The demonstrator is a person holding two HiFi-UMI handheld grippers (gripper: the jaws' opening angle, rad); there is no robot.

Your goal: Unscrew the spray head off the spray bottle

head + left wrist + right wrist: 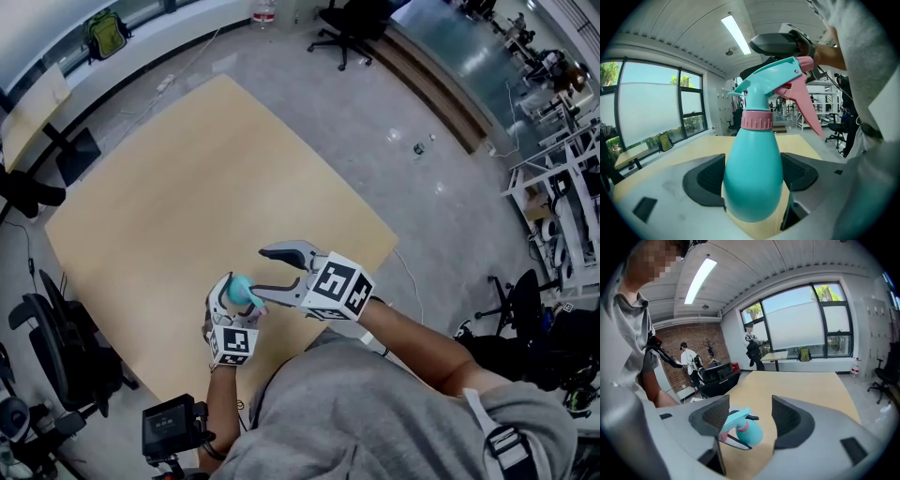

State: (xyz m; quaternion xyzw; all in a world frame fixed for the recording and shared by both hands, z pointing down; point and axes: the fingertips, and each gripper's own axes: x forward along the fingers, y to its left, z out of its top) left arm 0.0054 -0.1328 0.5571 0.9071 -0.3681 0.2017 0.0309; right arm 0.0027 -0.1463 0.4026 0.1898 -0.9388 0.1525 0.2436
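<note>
**Two claws, one bottle: the head is not yet off**

My left claw [752, 180] is pressed on the round belly of the spray bottle [753, 150], one pad on each side. The bottle stands upright between the pads, lifted clear of the table [187, 178]. I hold it low on the body for a reason: the neck stays free, and the wide part gives the pads something to bite on when the top is twisted.

Above the left pads come the pink collar [757, 121], then the teal spray head [771, 77] with its pink trigger [806, 101] pointing away to the right of this claw. The collar sits fully down on the neck, so I judge the unscrewing is not finished (perhaps hardly begun).

My right claw [750, 417] is spread, with nothing pinched. Ahead of it and a little below the line of its jaws I see the bottle, near but apart from both pads. From the left claw's side, one dark finger of the right claw hangs just above the spray head; I cannot tell if it touches.

About the contents: the bottle wall is opaque teal, so I cannot say whether liquid is inside. If some is, keeping the bottle upright should prevent a spill when the head comes away.
</note>
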